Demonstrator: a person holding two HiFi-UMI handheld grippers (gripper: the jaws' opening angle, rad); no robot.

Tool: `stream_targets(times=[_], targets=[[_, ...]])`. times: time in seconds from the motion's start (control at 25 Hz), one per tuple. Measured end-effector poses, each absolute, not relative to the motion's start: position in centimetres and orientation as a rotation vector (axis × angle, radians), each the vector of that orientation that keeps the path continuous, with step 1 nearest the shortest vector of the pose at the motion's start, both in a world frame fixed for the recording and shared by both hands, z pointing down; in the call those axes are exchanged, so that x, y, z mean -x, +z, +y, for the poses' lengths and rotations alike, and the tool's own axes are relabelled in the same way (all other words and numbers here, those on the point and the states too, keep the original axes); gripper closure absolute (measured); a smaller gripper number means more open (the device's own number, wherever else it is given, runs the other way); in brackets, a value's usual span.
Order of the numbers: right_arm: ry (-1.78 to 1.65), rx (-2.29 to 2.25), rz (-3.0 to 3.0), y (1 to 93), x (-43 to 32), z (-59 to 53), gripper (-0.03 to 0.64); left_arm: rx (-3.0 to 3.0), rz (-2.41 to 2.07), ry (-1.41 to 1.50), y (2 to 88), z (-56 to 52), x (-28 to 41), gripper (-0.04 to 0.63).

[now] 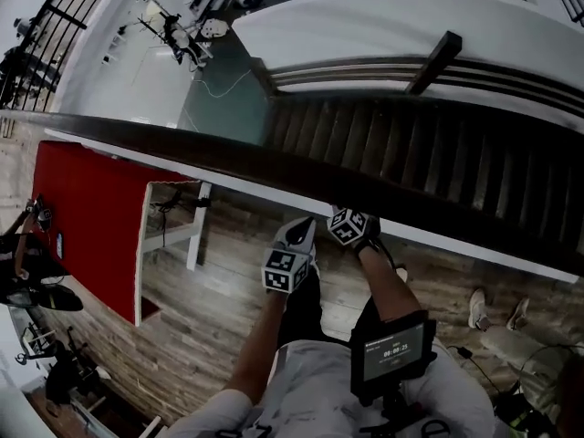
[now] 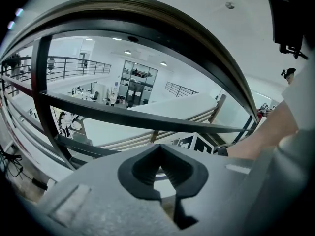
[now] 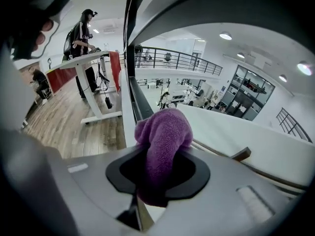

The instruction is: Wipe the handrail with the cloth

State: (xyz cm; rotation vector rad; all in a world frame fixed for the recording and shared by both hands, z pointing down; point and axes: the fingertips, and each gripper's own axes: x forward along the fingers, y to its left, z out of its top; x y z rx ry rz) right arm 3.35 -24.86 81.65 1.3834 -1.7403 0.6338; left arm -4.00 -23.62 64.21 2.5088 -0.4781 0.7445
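Grippers: two, the left gripper [image 2: 160, 168] and the right gripper [image 3: 157, 178]
Purple cloth [image 3: 165, 132]: one
Handrail [image 1: 182, 149]: one
Shoes [image 1: 477, 308]: two
White desk [image 3: 93, 58]: one

Office atrium, mezzanine railings [image 3: 182, 60], standing desk [image 3: 81, 58], staircase [image 1: 438, 162]

We see a fuzzy purple terry cloth [image 3: 165, 132], a dark glossy wooden handrail [image 1: 228, 158] and a matt wood-plank floor [image 1: 210, 308].

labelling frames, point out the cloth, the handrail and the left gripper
cloth [image 3: 165, 132], right gripper view, bunched purple top above the jaws
handrail [image 1: 210, 156], head view, dark top surface
left gripper [image 2: 159, 149], left gripper view, where its closed tips meet
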Motion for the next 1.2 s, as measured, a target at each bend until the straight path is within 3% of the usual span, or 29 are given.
stream_targets(times=[1.2], targets=[[0.672,-1.576,-1.555,81.8,-21.1,-2.6,0.523,-2.607,0.083,0.960,65.4,-5.2,-12.1,0.594]])
